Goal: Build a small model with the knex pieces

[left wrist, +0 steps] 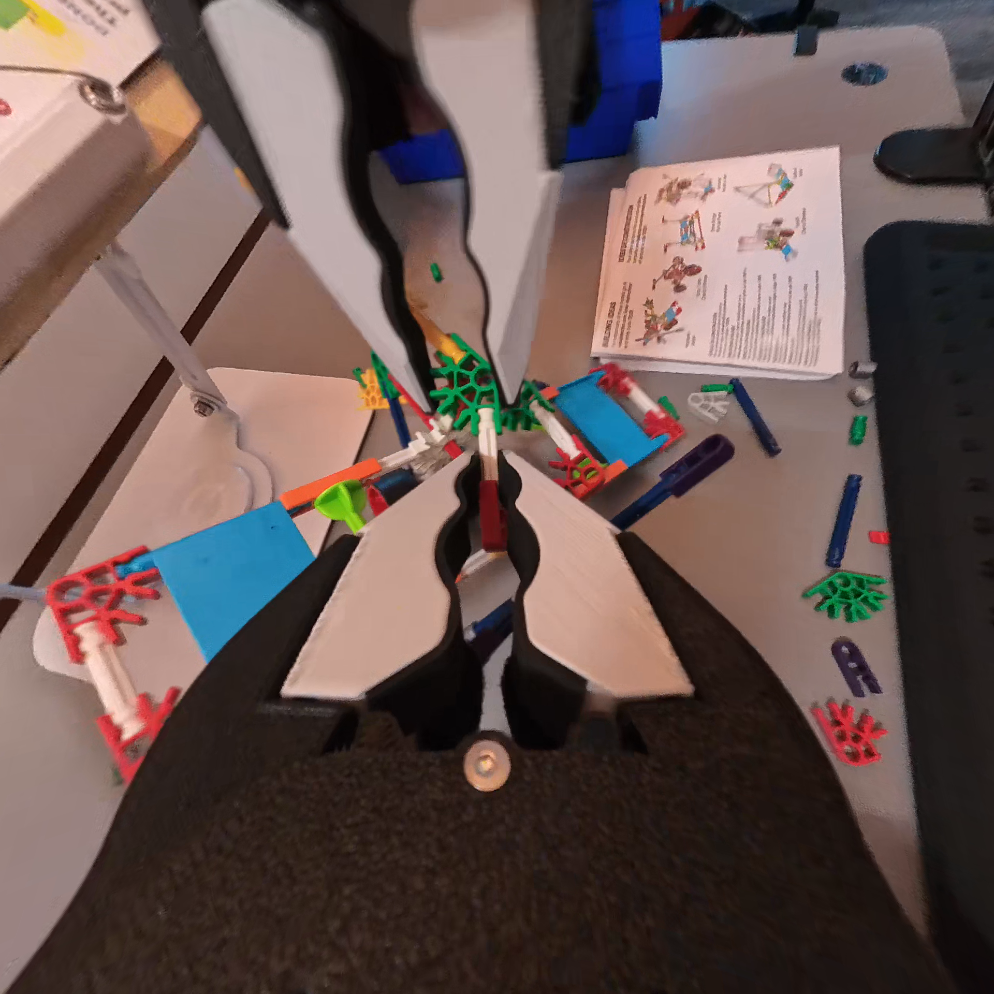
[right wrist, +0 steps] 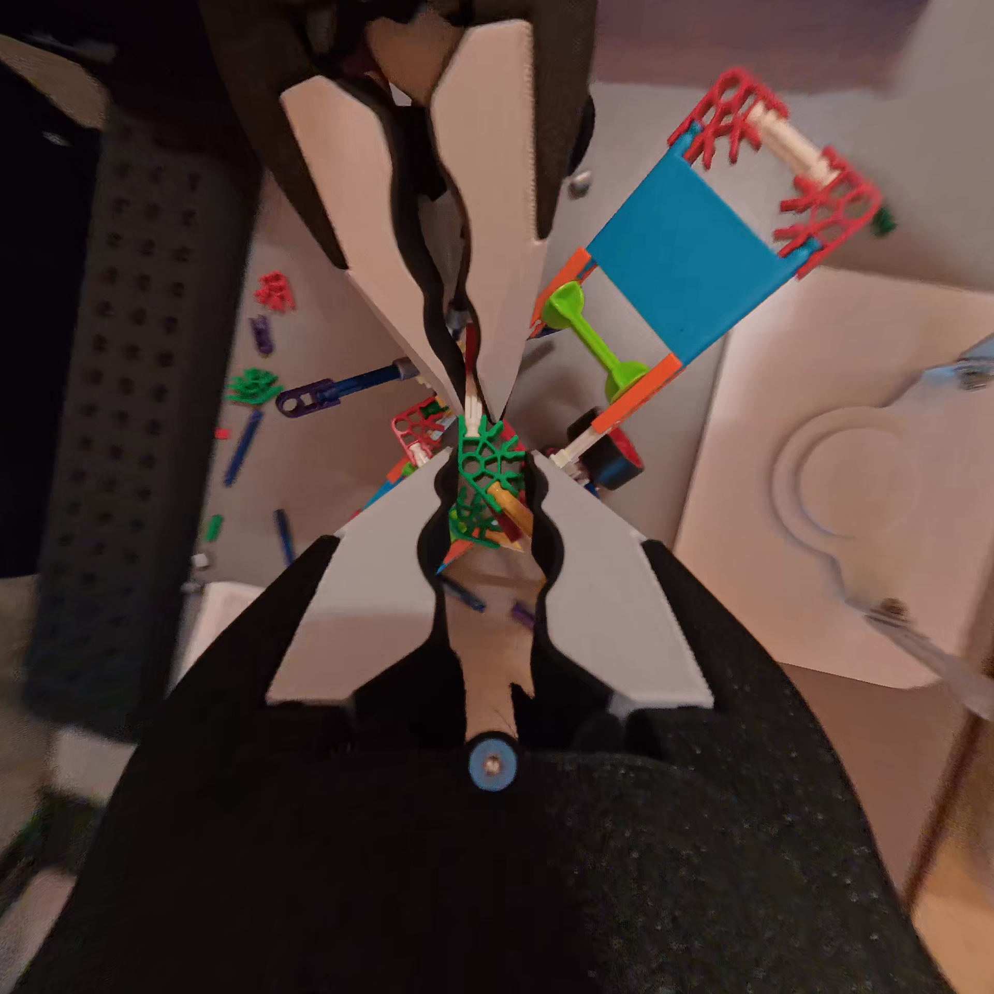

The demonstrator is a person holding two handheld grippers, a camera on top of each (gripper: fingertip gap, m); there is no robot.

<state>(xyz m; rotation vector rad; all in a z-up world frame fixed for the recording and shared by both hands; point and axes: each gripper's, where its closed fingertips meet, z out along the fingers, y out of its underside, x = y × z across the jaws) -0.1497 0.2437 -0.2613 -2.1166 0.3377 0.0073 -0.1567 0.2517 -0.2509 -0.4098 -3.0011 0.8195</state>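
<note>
My left gripper [left wrist: 488, 456] is shut on a white rod [left wrist: 485, 430] with a dark red connector [left wrist: 492, 513] on it. The rod's far end sits in a green snowflake connector [left wrist: 465, 384]. My right gripper [left wrist: 469, 404] comes in from above and is shut on that green connector [right wrist: 487, 462]. In the right wrist view my right gripper [right wrist: 490, 453] meets the left gripper [right wrist: 478, 414] tip to tip. The connector belongs to a toy build with blue panels [left wrist: 231, 570], red connectors [right wrist: 726, 121], orange bars [left wrist: 328, 483] and a lime spool [right wrist: 597, 344]. A yellow rod [right wrist: 511, 503] runs under the connector.
An open instruction booklet [left wrist: 721, 269] lies at the right rear. A black perforated pad [left wrist: 936, 484] runs along the right edge. Loose pieces lie beside it: a green connector [left wrist: 847, 594], a red one [left wrist: 852, 734], blue rods [left wrist: 842, 519]. A white stand base [left wrist: 301, 419] sits at the left. My left and right fingertips are right by each other.
</note>
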